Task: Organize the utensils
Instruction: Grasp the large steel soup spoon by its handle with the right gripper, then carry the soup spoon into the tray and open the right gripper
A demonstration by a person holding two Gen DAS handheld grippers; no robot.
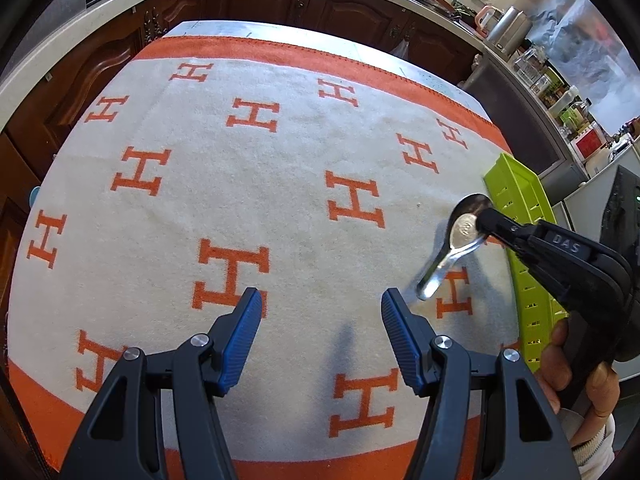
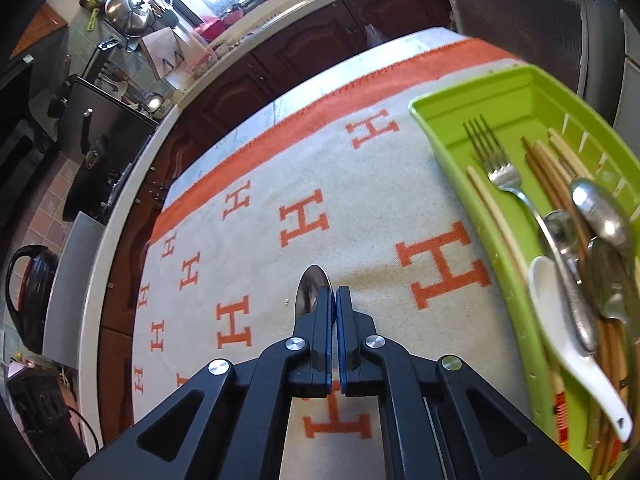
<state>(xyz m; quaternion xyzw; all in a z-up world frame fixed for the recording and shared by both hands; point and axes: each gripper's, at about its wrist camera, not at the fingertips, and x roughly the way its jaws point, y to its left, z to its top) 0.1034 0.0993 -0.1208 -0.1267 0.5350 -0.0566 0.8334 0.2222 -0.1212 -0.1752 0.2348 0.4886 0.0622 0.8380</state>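
My right gripper (image 2: pixel 335 294) is shut on a metal spoon (image 2: pixel 309 292) and holds it above the cloth, left of the green tray (image 2: pixel 452 120). In the left wrist view the right gripper (image 1: pixel 486 222) grips the spoon (image 1: pixel 460 236) at its bowl, handle hanging down toward me, beside the tray (image 1: pixel 516 196). The tray holds a fork (image 2: pixel 504 176), wooden chopsticks (image 2: pixel 548 172), metal spoons (image 2: pixel 604 212) and a white ceramic spoon (image 2: pixel 568 332). My left gripper (image 1: pixel 322 304) is open and empty above the cloth.
A white cloth with orange H letters and an orange border (image 1: pixel 248 184) covers the table. Dark wooden cabinets (image 1: pixel 256 0) and a counter with pots (image 2: pixel 128 8) stand beyond the far edge. A black bag (image 2: pixel 28 292) sits on the floor at left.
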